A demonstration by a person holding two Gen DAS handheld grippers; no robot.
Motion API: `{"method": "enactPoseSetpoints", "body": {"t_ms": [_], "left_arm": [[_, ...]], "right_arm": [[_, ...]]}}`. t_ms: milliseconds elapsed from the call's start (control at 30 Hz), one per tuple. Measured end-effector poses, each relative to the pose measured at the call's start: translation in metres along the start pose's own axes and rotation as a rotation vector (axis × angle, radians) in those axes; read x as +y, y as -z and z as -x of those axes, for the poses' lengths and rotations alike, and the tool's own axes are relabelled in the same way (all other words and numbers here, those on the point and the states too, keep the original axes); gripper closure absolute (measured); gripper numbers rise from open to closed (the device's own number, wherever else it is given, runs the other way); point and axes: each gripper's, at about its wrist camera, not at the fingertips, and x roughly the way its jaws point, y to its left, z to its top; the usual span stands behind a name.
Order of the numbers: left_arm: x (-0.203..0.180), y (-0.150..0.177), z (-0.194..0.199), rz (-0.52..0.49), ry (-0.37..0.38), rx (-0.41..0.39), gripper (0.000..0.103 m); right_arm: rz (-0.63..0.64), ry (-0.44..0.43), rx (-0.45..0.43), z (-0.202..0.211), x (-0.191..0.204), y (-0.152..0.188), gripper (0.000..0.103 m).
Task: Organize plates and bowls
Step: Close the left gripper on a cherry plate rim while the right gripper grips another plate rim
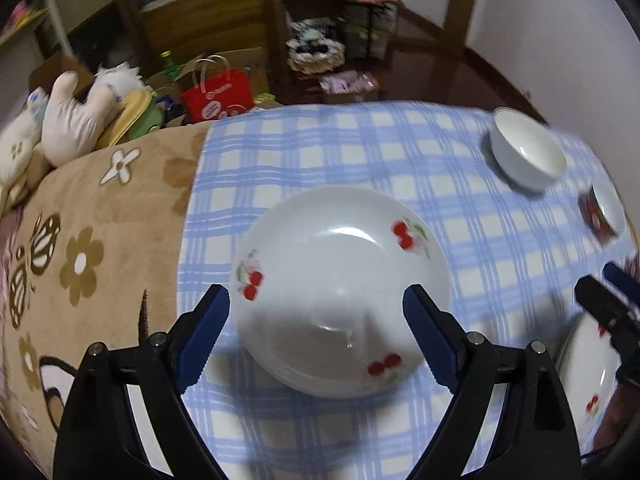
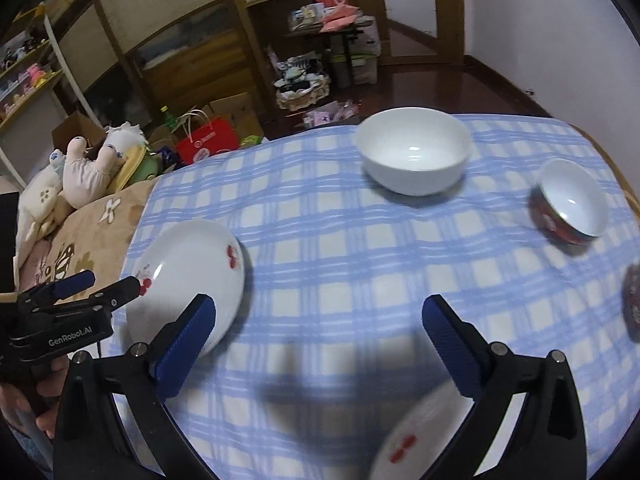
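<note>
A white plate with cherry prints lies on the blue checked cloth. My left gripper hovers over its near side, open; the blue pads stand clear of the rim. The right wrist view shows the same plate at the left with the left gripper at its edge. My right gripper is open over bare cloth. A second cherry plate lies just below it, also seen at the left wrist view's right edge under the right gripper. Farther off stand a white bowl and a red-sided bowl.
The blue checked cloth covers a table whose far edge drops to a dark wooden floor. A tan flowered blanket and plush toys lie to the left. A dark blurred object sits at the right edge. A hand holds the left gripper.
</note>
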Motion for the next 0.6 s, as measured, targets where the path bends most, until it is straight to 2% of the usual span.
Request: {"method": "enactPoseSetpoints", "body": {"t_ms": [233,367,600], "left_arm": [[0.023,-0.008,-0.020,0.027,-0.052,0.019,0.016],[0.037,-0.012,-0.037,0.086,-0.032,0.066,0.016],[0.054,-0.013,-0.064,0.144,-0.048,0.119,0.016]], "right_arm": [[0.037,-0.032,0.021,-0.028,0.019,-0.008,0.000],[0.064,-0.029,0.031,-0.045,0.030,-0.011,0.000],[0.069,-0.036,0.063,-0.074,0.049,-0.013,0.000]]}}
